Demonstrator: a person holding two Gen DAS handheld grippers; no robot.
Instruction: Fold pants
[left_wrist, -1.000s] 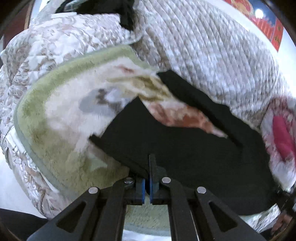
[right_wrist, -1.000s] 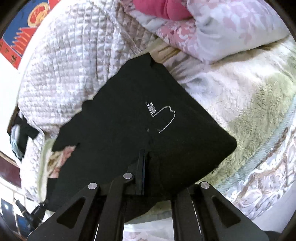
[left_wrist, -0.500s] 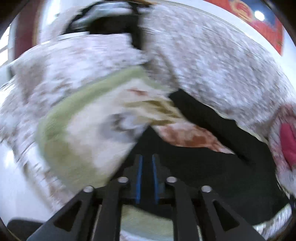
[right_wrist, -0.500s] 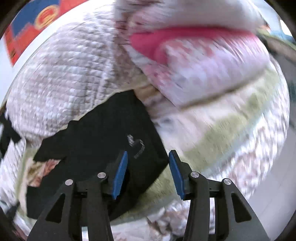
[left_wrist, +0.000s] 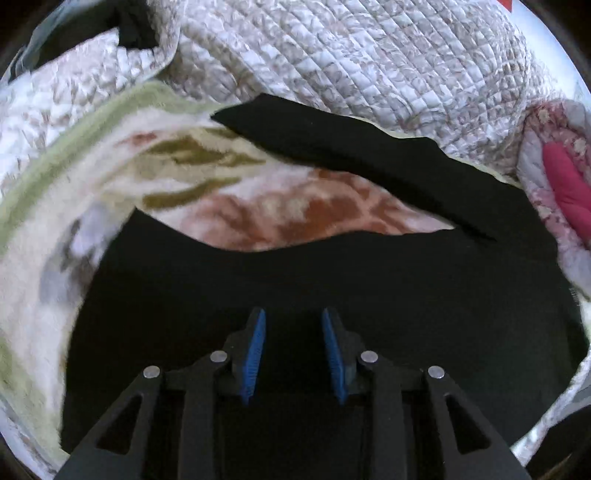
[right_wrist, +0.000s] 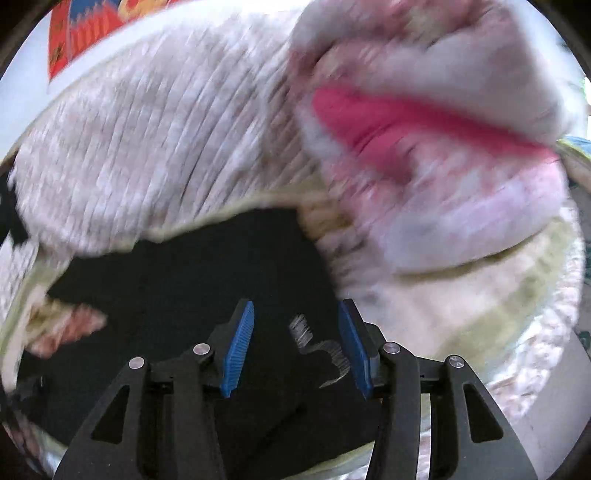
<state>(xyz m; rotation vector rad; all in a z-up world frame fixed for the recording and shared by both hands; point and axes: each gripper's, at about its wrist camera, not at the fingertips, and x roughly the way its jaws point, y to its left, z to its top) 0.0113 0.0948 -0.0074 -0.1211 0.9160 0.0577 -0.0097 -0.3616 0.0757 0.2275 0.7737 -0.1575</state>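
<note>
Black pants (left_wrist: 332, 280) lie spread on a fleecy flowered blanket (left_wrist: 122, 177), one leg (left_wrist: 351, 151) stretching away to the upper left, the other under my left gripper. My left gripper (left_wrist: 293, 328) hovers over the near leg; its jaws are opening and nothing is between the blue pads (left_wrist: 255, 350). In the right wrist view the pants (right_wrist: 207, 273) show pale stitching (right_wrist: 317, 347) near the waist. My right gripper (right_wrist: 295, 325) stands open above that stitching, its pads clear of the cloth. That view is blurred.
A quilted beige bedspread (left_wrist: 351, 55) bunches up behind the pants. A pink-and-white pillow (right_wrist: 436, 155) lies to the right, close to the waist end. Dark cloth (left_wrist: 133, 22) sits at the far upper left. A red poster (right_wrist: 85, 33) hangs on the wall.
Both grippers have let go of the black cloth and opened. The left one has shifted over the near leg; the right one has risen and swung towards the pillow.
</note>
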